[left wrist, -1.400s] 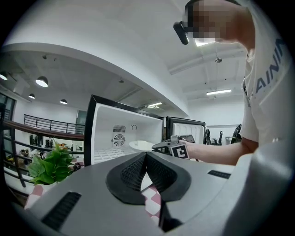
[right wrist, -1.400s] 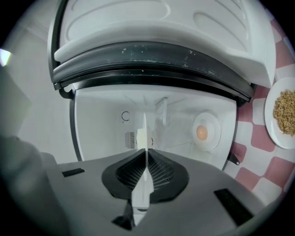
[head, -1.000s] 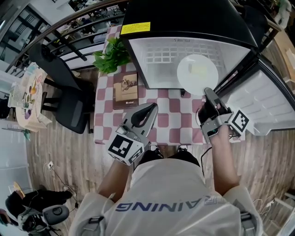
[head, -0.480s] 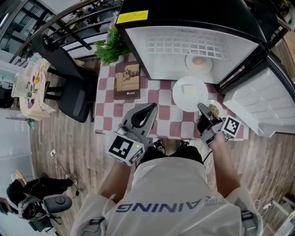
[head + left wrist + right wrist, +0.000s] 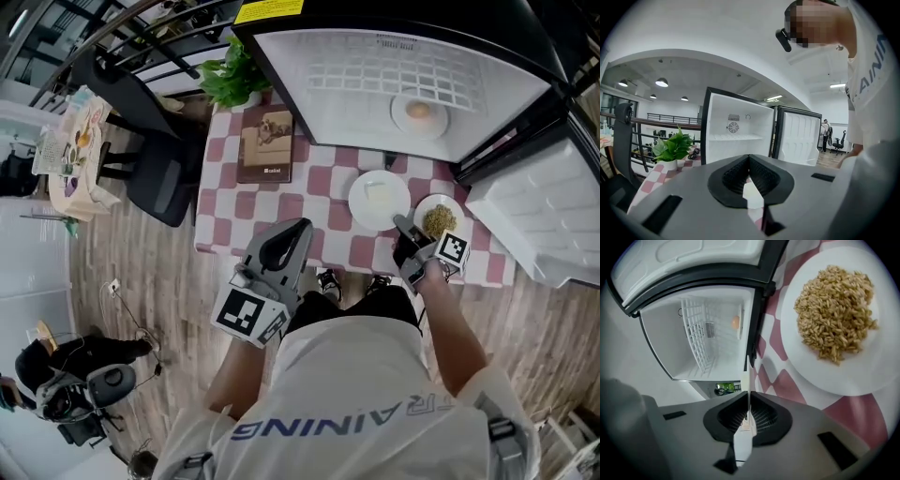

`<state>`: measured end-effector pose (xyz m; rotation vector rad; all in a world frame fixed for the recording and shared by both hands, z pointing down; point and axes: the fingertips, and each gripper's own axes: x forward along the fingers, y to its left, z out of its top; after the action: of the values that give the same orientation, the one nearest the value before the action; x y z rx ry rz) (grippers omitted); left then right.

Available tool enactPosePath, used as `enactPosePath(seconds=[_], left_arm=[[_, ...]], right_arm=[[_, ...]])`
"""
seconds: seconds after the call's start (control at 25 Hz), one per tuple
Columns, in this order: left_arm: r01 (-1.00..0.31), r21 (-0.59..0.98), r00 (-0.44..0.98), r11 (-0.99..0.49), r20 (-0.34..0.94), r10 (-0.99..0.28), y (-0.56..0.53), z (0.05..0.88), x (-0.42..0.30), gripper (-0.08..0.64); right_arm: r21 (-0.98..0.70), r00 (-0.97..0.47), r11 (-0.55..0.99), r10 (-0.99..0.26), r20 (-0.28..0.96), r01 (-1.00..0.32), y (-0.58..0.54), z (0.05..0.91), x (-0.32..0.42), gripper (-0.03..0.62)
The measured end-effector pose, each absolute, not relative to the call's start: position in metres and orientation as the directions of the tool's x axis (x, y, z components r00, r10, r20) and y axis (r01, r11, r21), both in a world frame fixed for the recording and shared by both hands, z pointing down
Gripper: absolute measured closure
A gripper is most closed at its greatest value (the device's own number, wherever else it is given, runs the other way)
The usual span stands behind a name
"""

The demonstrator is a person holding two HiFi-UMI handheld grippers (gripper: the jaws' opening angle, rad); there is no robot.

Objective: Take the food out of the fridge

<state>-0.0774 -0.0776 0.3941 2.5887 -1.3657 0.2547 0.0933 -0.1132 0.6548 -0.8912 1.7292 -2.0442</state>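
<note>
My right gripper (image 5: 402, 224) is shut on the near rim of a white plate (image 5: 379, 199) that carries a pale slab of food. The plate is at the checked table (image 5: 281, 208), just in front of the open fridge (image 5: 403, 66). In the right gripper view the plate shows edge-on as a thin white line (image 5: 748, 376) between the closed pads of the right gripper (image 5: 748, 412). A plate of brown grains (image 5: 438, 221) (image 5: 836, 317) lies right beside it. A small plate with orange food (image 5: 418, 112) (image 5: 735, 322) sits on the fridge shelf. My left gripper (image 5: 301, 229) (image 5: 749, 161) hangs shut and empty over the table's near edge.
The fridge door (image 5: 539, 225) stands open at the right. A potted plant (image 5: 231, 82) and a brown book (image 5: 265, 145) are on the table's left part. A black chair (image 5: 155, 178) stands left of the table.
My right gripper has come down and toward me with the white plate, from the fridge opening to the table beside the grain plate. The left gripper sank a little.
</note>
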Motion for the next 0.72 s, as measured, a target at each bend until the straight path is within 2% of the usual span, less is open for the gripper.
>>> enactPosePath(seconds=[0.52, 0.72], left_arm=[[-0.838, 0.119, 0.545, -0.533, 0.239, -0.803, -0.072, 0.402, -0.067, 0.552], [-0.826, 0.134, 0.563, -0.547, 0.233, -0.793, -0.074, 0.402, -0.064, 0.552]], right_arm=[[-0.931, -0.736, -0.263, -0.571, 0.363, -0.255, -0.114, 0.673, 0.086, 0.547], [-0.914, -0.734, -0.212, -0.546, 0.404, -0.345, -0.112, 0.673, 0.084, 0.447]])
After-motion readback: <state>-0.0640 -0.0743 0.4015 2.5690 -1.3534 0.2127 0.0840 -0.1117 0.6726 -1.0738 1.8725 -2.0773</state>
